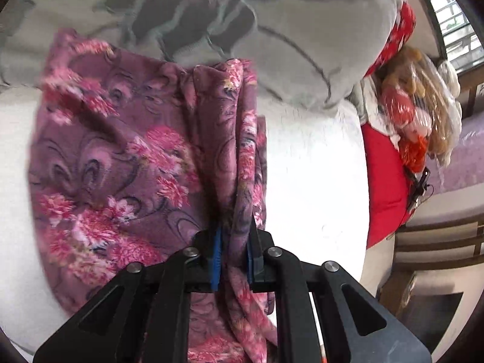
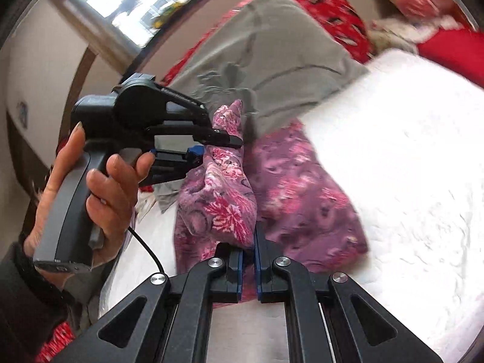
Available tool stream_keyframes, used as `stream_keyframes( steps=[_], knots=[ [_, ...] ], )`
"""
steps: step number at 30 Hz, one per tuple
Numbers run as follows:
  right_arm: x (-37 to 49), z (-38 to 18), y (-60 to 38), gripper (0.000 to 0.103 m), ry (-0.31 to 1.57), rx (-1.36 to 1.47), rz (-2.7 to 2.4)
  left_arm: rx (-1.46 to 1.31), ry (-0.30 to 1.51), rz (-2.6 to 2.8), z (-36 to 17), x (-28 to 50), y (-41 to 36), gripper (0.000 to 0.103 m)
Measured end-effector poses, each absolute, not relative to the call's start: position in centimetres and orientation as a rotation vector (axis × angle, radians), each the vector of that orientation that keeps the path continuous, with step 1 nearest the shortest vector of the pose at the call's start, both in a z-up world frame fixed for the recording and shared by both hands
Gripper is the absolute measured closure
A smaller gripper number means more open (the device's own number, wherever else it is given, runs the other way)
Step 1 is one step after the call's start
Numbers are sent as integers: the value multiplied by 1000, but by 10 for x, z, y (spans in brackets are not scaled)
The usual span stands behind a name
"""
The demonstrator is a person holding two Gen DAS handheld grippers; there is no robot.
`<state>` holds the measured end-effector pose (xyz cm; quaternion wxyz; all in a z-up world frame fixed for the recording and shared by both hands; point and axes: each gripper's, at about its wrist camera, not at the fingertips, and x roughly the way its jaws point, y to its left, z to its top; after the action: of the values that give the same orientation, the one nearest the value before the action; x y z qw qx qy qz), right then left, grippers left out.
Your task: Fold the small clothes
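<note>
Nearest to me, my right hand-held gripper (image 2: 248, 252) has its blue pads pressed together on a gathered edge of the soft purple fleece garment with pink flowers (image 2: 230, 205); the cloth bunches into a thick fold above the black fingers. My left hand-held gripper (image 1: 233, 242) is likewise clamped on another bunched edge of the same garment (image 1: 127, 163), its blue pads squeezing a rope of pile fabric that hangs on below the jaws. In the right wrist view that left hand-held gripper (image 2: 211, 145) sits just beyond, with a person's hand (image 2: 99, 193) wrapped round its grey handle and a black cable trailing from it.

I judge that both edges are held up together so the garment can be doubled over; the rest of it drapes down and lies on the white textured bed cover (image 2: 408, 181). The fleece looks plush and limp, so it will sag and slip unless both grips stay firm.

Beyond the garment lies a grey blanket with a darker leaf pattern (image 1: 287, 45), smooth and flat. Further off, a red patterned cloth (image 1: 402, 30) and a plastic-wrapped soft toy (image 1: 423, 106) sit by the window.
</note>
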<state>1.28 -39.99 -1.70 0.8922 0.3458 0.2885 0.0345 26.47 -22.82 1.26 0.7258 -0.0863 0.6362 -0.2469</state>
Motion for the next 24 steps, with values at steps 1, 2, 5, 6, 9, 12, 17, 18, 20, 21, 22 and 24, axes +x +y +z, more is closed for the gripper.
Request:
stream_keyframes(
  steps=[1, 2, 5, 6, 9, 12, 17, 18, 20, 21, 22, 24],
  knots=[
    [14, -24, -405, 98, 616, 746, 66, -197, 1419, -553, 9, 264, -230, 92],
    [16, -33, -410, 98, 639, 775, 57, -207, 1432, -561, 6, 262, -230, 91],
    [21, -60, -424, 96, 718, 873, 30, -250, 1434, -608, 11, 256, -223, 90],
    [22, -64, -426, 92, 739, 886, 16, -259, 1404, -617, 19, 255, -215, 89],
    [19, -57, -430, 89, 770, 861, -1, -281, 1300, -599, 41, 258, -180, 70],
    [8, -21, -440, 84, 659, 788, -11, -275, 1189, -477, 53, 262, -129, 58],
    [63, 24, -454, 49, 569, 670, 65, -348, 1237, -365, 24, 267, -72, 58],
    [90, 23, -452, 49, 617, 662, 102, -368, 1260, -362, 17, 267, -68, 58],
    [137, 15, -447, 50, 700, 666, 164, -401, 1282, -366, 4, 265, -61, 58],
    [157, 6, -442, 50, 749, 643, 145, -416, 1286, -372, 0, 263, -59, 58],
    [170, 0, -438, 49, 774, 623, 122, -428, 1287, -384, -2, 262, -59, 58],
    [199, -16, -429, 50, 857, 593, 126, -424, 1281, -402, 2, 258, -59, 58]
  ],
)
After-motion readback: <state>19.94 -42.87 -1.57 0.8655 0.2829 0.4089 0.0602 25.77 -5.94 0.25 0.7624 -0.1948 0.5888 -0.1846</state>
